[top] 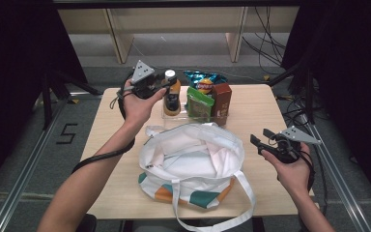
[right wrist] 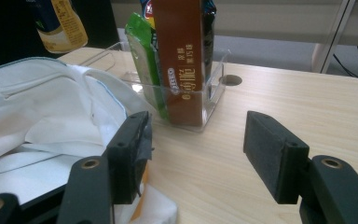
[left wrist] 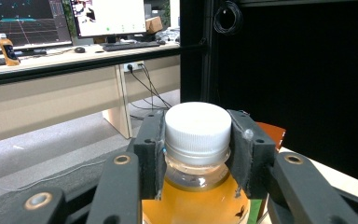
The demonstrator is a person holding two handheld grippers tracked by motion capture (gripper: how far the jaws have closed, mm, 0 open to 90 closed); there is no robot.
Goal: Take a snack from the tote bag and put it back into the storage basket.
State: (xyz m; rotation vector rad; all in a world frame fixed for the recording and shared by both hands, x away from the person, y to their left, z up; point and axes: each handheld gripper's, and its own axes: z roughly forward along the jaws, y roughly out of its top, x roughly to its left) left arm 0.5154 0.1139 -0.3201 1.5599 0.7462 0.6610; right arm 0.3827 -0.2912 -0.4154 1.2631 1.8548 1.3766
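A bottle of amber drink (top: 172, 99) with a white cap (left wrist: 196, 125) stands upright at the left end of a clear tray (right wrist: 214, 93). My left gripper (top: 166, 82) is shut on it, with both pads pressed against the cap and neck. A white tote bag (top: 193, 159) with orange and teal patches lies open at the table's front middle. Right of the bag, my right gripper (top: 260, 137) is held open above the table with nothing between its fingers. It points toward the tray. The bottle (right wrist: 60, 25) also shows at the top left of the right gripper view.
In the tray, right of the bottle, stand a green packet (top: 199, 104) and a brown carton (top: 221, 99); a blue crisp bag (top: 203, 79) sits behind them. The wooden table (top: 256, 111) has bare room at right. Cables and desk legs lie beyond its far edge.
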